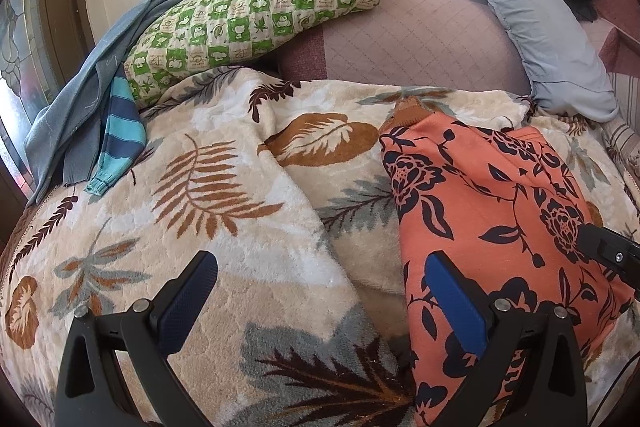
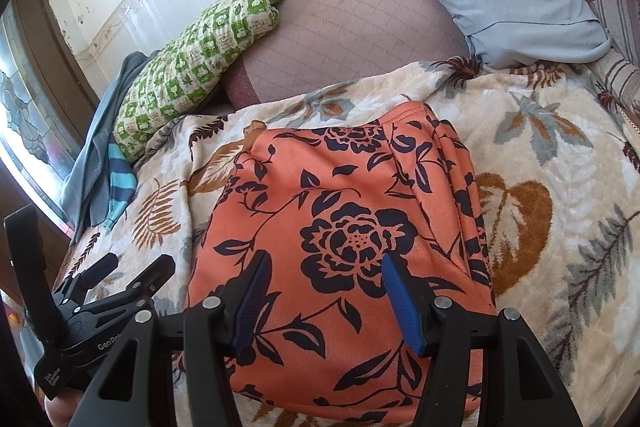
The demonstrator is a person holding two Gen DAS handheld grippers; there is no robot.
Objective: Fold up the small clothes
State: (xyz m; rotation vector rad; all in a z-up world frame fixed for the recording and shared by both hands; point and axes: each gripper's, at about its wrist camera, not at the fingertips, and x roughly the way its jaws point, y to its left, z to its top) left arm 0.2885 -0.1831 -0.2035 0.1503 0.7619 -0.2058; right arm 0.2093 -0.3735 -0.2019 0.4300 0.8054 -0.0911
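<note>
An orange garment with dark flower print [image 2: 344, 227] lies folded into a rough rectangle on a leaf-patterned blanket [image 2: 560, 155]. It also shows in the left wrist view [image 1: 500, 211] at the right. My right gripper [image 2: 324, 299] is open just above the garment's near part, empty. My left gripper [image 1: 320, 299] is open and empty over the blanket, its right finger at the garment's left edge. The left gripper also shows in the right wrist view [image 2: 132, 275] at the lower left. The right gripper's tip [image 1: 612, 255] shows at the right edge of the left wrist view.
A green checked pillow [image 1: 256, 19], a pink quilted cushion [image 1: 420, 43] and a grey pillow [image 1: 532, 27] lie at the back against the wall. Grey-blue clothes and a striped teal sleeve [image 1: 116, 135] lie at the far left by the window.
</note>
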